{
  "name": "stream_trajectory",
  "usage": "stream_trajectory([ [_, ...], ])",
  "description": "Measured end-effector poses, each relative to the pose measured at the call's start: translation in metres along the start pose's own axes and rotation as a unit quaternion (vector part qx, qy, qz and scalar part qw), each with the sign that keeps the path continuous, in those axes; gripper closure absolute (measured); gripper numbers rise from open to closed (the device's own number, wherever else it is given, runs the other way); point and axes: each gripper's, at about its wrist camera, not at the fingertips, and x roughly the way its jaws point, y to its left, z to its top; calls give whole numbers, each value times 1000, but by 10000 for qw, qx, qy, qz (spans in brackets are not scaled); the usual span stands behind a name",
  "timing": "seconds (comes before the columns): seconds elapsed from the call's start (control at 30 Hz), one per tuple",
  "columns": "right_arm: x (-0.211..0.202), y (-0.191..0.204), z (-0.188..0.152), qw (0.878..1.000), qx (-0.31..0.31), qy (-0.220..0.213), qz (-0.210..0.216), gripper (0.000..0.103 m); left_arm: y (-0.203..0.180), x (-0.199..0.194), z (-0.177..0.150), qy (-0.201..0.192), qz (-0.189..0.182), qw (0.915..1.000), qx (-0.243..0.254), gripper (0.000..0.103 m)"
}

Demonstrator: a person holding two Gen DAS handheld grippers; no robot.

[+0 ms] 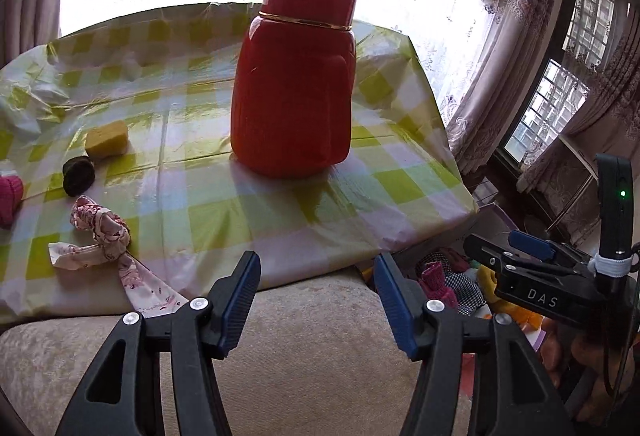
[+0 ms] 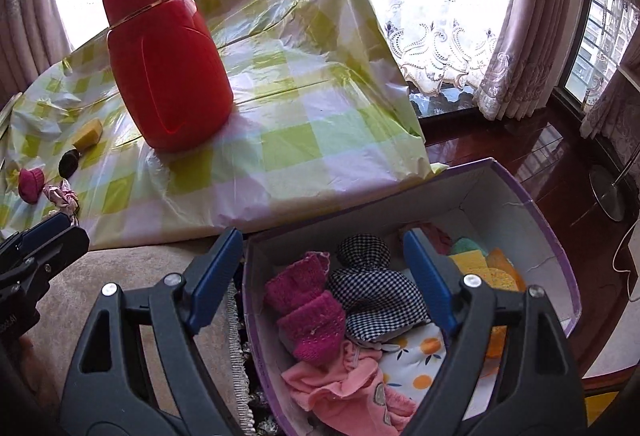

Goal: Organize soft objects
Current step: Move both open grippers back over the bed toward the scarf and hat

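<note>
The open, empty right tongs (image 2: 320, 272) hang over the purple cardboard box (image 2: 552, 236); the pink knitted sock (image 2: 308, 312) lies at 6 o'clock.

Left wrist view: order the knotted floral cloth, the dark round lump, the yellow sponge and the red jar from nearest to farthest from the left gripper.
From the left gripper:
1. Knotted floral cloth, at the table's near edge, left.
2. Dark round lump, farther back on the left.
3. Yellow sponge, just behind the lump.
4. Red jar, centre of the table.
</note>
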Motion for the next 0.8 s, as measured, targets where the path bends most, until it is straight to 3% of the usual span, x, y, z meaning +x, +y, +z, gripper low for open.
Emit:
stream_trajectory([
  [0.17,4,43,-3,9988,-289,126,365,19,48,-8,-4,85,761,9959,-475,43],
  [0.27,5,71,-4,9968,-539,169,568,19,79,-12,-4,182,1470,9861,-752,43],
  [0.4,10,102,-5,9937,-796,234,755,19,110,-17,-5,213,1987,9745,-1020,43],
  [0.57,15,133,-4,9897,-1078,274,898,19,136,-22,-8,199,2260,9659,-1244,43],
  [0.8,21,165,-1,9854,-1335,290,1013,19,155,-26,-7,178,2353,9611,-1433,43],
])
